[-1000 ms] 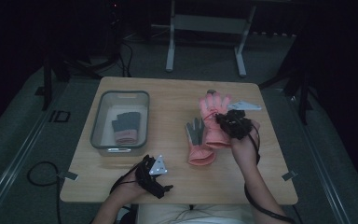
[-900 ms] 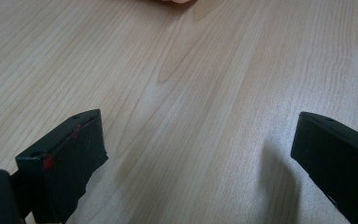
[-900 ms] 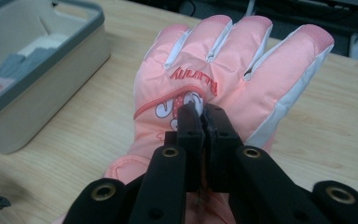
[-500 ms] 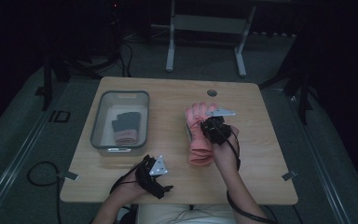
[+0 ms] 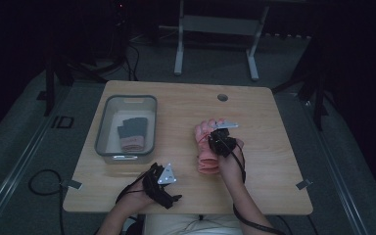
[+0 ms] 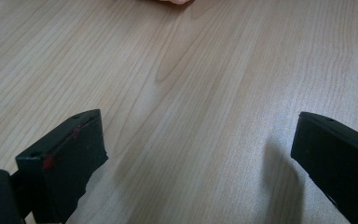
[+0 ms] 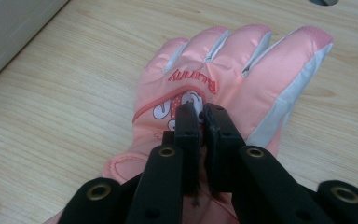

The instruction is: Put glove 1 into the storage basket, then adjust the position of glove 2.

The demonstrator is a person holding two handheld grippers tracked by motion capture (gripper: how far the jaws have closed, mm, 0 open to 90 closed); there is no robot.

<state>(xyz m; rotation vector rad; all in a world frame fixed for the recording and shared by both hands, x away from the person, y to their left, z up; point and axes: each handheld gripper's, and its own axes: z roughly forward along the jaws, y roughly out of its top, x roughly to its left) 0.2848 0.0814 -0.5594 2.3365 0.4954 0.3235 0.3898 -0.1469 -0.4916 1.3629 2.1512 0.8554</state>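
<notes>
A pink padded glove [image 7: 242,65] with "Bunny" lettering and a cartoon print lies on the wooden table [image 5: 274,161], fingers pointing away from me. My right gripper [image 7: 201,112] is shut on the fabric at the back of the glove, and its jaws have just eased open a little with the fabric still pinched. In the high view the right gripper [image 5: 214,138] sits over the glove [image 5: 206,161] at mid-table. My left gripper [image 5: 169,188] rests at the near edge. In its own view the left gripper [image 6: 196,154] is open over bare wood.
A grey plastic bin [image 5: 103,127] stands on the table's left half, holding a dark glove with a pink cuff [image 5: 131,134]. A round cable hole [image 5: 222,97] is near the far edge. The bin's wall [image 7: 9,28] shows left of the glove.
My right hand has come down and leftward, toward me, bringing the pink glove from the right part of the table to the middle. The left gripper has stayed put.
</notes>
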